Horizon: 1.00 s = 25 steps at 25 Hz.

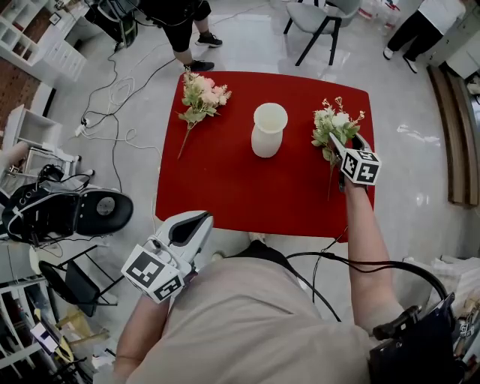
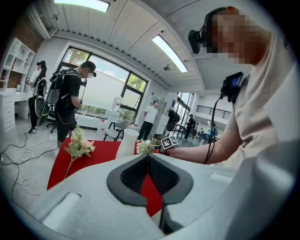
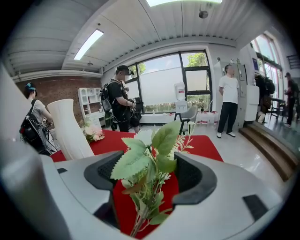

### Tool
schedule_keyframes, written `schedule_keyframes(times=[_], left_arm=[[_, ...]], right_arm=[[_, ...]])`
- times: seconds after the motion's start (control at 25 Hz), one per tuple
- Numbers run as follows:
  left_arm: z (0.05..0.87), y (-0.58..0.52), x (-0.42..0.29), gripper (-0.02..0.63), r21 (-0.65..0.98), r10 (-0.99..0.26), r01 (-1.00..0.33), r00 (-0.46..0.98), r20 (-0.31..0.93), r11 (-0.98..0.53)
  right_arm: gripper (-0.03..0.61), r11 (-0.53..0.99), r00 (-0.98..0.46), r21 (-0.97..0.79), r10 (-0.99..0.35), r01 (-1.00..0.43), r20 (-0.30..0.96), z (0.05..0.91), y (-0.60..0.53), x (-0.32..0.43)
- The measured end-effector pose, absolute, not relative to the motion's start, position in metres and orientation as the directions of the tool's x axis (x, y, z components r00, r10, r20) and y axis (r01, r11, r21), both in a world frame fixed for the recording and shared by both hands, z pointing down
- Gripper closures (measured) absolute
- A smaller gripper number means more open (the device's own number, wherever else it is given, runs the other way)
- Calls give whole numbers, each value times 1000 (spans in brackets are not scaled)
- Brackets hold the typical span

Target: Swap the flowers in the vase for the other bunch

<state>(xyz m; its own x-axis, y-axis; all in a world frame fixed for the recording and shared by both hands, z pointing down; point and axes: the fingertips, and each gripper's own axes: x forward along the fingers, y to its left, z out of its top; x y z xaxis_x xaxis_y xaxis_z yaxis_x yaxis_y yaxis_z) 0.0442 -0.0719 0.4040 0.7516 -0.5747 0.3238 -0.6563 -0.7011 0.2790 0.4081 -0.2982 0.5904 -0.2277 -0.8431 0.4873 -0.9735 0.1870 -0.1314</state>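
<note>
A white vase (image 1: 268, 130) stands empty in the middle of the red table (image 1: 225, 187). A pink bunch (image 1: 201, 96) lies flat at the far left of the table. On the right side lies a white and green bunch (image 1: 334, 126). My right gripper (image 1: 345, 144) is open and sits over that bunch's stems. In the right gripper view the leafy stems (image 3: 145, 164) run between the two pads without either one pressing them. My left gripper (image 1: 196, 220) is shut and empty, off the table's near left edge, close to my body. In its own view its pads (image 2: 136, 173) meet at the tips.
A black office chair (image 1: 71, 214) and cables (image 1: 112, 112) are on the floor to the left. White shelves (image 1: 37, 37) stand at the far left. A grey chair (image 1: 322, 22) and standing people (image 1: 184, 26) are beyond the table. Steps (image 1: 454, 135) run along the right.
</note>
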Motion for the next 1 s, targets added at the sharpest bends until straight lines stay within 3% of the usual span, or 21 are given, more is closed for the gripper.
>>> schedule_keyframes(times=[0.56, 1.0], left_arm=[[403, -45, 21, 606, 291, -543, -613, 788, 290, -734], [405, -14, -7, 606, 294, -513, -574, 818, 261, -765]], right_arm=[[241, 129, -156, -92, -890, -987, 428, 542, -253, 400], [244, 180, -200, -89, -896, -980, 397, 506, -190, 334]])
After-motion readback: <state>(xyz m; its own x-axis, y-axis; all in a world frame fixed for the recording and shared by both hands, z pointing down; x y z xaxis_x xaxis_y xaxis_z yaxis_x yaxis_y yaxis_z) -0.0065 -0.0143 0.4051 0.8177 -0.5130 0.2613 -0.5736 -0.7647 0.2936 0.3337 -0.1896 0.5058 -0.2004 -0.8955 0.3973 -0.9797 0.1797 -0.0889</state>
